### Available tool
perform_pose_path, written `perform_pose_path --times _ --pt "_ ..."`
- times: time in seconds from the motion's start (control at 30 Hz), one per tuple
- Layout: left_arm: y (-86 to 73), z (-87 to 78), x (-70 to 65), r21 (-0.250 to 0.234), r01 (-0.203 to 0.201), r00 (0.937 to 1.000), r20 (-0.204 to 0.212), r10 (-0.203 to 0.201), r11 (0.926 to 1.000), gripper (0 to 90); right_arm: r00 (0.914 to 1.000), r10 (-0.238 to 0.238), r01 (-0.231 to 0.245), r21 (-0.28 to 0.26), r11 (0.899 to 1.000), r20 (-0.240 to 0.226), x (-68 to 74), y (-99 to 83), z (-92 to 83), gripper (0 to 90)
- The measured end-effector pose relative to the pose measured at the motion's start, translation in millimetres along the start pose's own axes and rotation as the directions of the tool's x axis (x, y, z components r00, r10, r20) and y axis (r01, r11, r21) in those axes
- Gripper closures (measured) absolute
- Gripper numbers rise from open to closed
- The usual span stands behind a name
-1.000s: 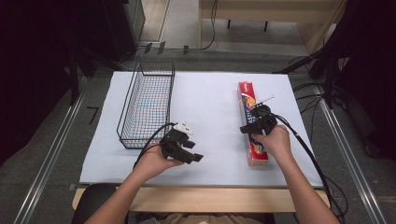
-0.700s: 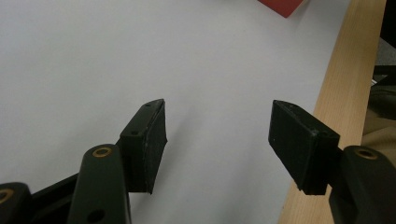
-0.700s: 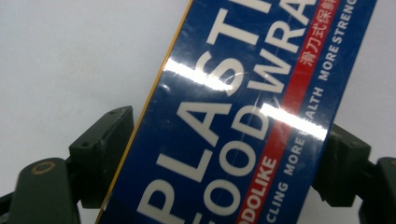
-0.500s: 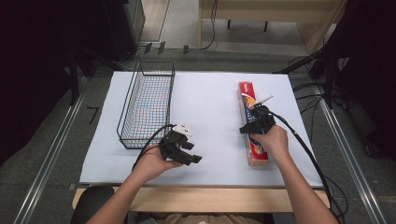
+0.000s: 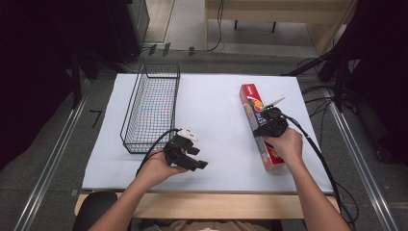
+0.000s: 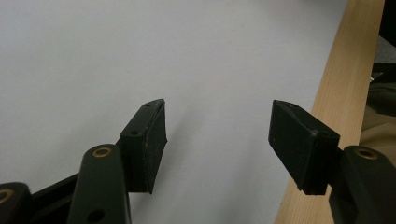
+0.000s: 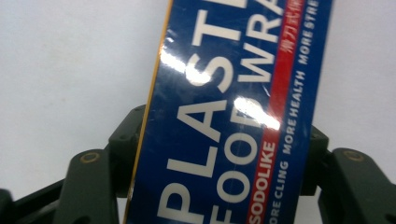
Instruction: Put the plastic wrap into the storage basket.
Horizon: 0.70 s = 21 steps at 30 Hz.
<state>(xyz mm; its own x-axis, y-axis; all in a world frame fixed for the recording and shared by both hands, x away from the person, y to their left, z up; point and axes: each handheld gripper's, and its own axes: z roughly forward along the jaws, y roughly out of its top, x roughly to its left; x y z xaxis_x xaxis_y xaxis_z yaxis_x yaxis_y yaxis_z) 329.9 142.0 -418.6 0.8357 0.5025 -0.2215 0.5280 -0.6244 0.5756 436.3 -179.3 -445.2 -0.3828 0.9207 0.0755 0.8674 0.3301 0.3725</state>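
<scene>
High view: plastic wrap box (image 5: 260,126) lies at 3 o'clock on white mat (image 5: 216,106), wire basket (image 5: 151,108) at 9. Right gripper (image 5: 267,126) jaws straddle box mid-length, pinching its long sides. Left gripper (image 5: 192,159) spread, empty. Box prob light, stiff cardboard, glossy/slick; grip sidewalls near middle.

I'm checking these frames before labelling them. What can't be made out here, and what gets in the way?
- Near end of the plastic wrap box: high view, covered by the person's right hand.
- Box lettering: right claw view, cut off by the frame edges.
- Whether the right claw presses the box: its pads sit behind the box.
- Anything inside the wire basket: too small and blurred in the high view.
</scene>
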Motion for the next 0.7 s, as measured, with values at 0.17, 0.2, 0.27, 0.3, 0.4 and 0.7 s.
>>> perform_pose_path --times 0.17,0.2,0.27,0.3,0.4,0.7 --pt "-0.2 -1.5 1.0 -0.014 0.003 1.0 0.001 -0.003 0.9999 37.5 0.9999 -0.003 0.003 -0.015 1.0 -0.012 -9.5 -0.8 -4.3 41.1" --pt "-0.3 -1.8 1.4 -0.017 0.005 1.0 0.0 -0.005 0.9998 37.5 0.9997 0.01 -0.01 -0.016 1.0 -0.022 -12.2 -0.5 -6.1 41.4" --pt "-0.5 -2.8 2.2 -0.02 0.009 1.0 0.001 -0.009 0.9998 37.6 0.9991 0.021 -0.022 -0.02 1.0 -0.037 -16.5 0.3 -9.9 41.9" --pt "-0.5 -3.1 2.5 -0.021 0.008 1.0 0.0 -0.008 0.9997 37.6 0.999 0.02 -0.021 -0.019 1.0 -0.04 -18.2 0.5 -11.7 42.0" --pt "-0.6 -3.9 2.8 -0.029 0.009 1.0 0.002 -0.009 0.9995 37.7 0.9988 0.013 -0.014 -0.013 1.0 -0.047 -21.0 0.3 -13.8 42.1" --pt "-0.4 -3.4 2.8 -0.027 0.002 1.0 0.01 -0.002 0.9996 37.6 0.9973 -0.03 0.026 -0.054 0.998 -0.067 -21.4 -0.1 -28.6 42.2"
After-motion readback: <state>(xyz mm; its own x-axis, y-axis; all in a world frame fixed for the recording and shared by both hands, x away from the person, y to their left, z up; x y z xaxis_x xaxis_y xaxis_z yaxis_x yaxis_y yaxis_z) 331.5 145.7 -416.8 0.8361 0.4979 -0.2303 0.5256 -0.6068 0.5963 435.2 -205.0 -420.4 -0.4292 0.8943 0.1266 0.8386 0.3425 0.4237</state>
